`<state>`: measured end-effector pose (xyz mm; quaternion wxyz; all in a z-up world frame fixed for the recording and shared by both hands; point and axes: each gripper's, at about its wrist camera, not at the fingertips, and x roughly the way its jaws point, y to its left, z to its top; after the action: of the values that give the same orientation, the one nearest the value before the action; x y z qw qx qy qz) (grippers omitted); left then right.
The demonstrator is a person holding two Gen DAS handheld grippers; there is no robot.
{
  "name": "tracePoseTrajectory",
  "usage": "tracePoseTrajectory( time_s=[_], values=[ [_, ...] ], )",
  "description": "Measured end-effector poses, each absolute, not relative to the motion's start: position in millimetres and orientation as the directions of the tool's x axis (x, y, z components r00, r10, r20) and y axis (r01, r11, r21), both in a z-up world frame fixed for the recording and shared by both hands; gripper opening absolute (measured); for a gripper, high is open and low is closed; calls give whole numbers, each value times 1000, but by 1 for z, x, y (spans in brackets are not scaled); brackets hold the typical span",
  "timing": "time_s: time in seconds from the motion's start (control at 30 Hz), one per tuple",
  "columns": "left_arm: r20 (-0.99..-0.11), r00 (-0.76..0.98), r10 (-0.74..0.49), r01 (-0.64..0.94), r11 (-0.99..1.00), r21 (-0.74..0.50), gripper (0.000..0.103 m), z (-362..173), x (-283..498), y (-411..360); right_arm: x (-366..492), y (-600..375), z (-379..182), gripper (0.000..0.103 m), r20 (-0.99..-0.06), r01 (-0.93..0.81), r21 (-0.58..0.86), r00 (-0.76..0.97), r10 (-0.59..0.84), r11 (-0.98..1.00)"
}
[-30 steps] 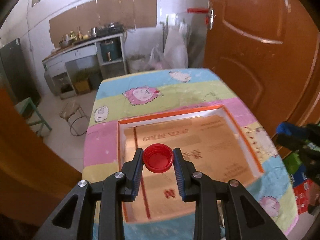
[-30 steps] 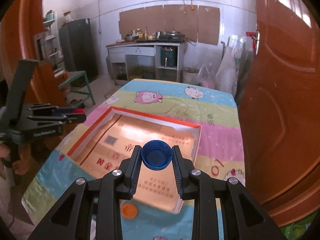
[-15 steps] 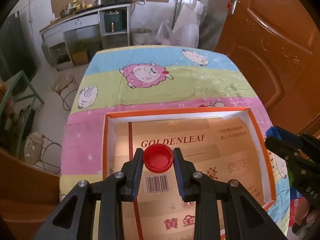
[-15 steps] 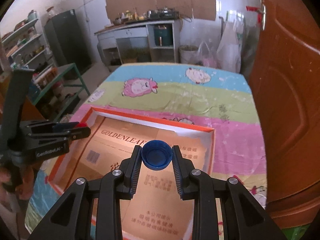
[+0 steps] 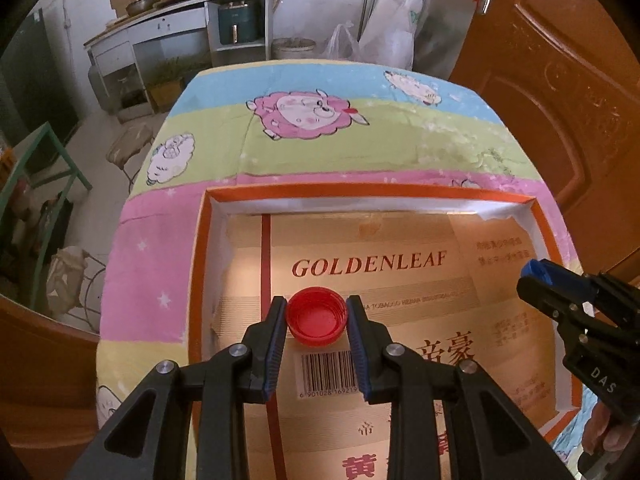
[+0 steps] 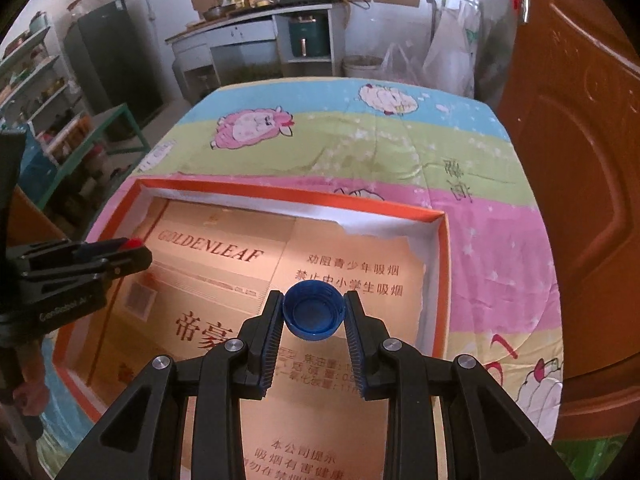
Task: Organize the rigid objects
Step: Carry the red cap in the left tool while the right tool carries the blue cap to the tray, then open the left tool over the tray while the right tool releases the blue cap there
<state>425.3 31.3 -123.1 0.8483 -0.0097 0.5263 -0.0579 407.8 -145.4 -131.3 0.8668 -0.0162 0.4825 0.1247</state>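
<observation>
My left gripper [image 5: 317,320] is shut on a red bottle cap [image 5: 317,317], hollow side toward the camera, over the left half of a shallow orange-rimmed cardboard box [image 5: 360,191]. In the right wrist view my right gripper [image 6: 314,316] is shut on a blue bottle cap [image 6: 314,315], also hollow side up, over the right half of the same box [image 6: 438,280]. Each gripper shows in the other's view: the right gripper [image 5: 536,276] at the box's right side, the left gripper [image 6: 132,252] at its left side.
The box lies on a table with a striped cloth printed with sheep [image 5: 304,116]. A brown wooden door [image 5: 560,92] stands close on the right. Beyond the table's far end are a kitchen counter [image 5: 188,12], plastic bags [image 5: 384,36], a stool [image 5: 128,148] and a green frame [image 5: 40,168].
Both grippers came down and forward over the box, tilting more steeply toward it, each still holding its cap. The box floor now looks much closer.
</observation>
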Motion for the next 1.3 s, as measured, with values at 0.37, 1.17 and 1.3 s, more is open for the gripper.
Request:
tracePoseTrajectory(
  time_s=[0.37,1.17,1.3],
  values=[
    [-895,437,-90,76,995,-63,31,-137,424,32,410,-148,-148,31,-864,-209,59,478,155,976],
    [-847,523,-97,43,995,-87,56,-136,405,35,359,-162,-116,53,-801,-216,145,547,243,966],
    [-845,524,-111,44,994,-103,57,-127,395,39,339,-165,-103,54,-777,-220,184,564,279,958]
  ],
)
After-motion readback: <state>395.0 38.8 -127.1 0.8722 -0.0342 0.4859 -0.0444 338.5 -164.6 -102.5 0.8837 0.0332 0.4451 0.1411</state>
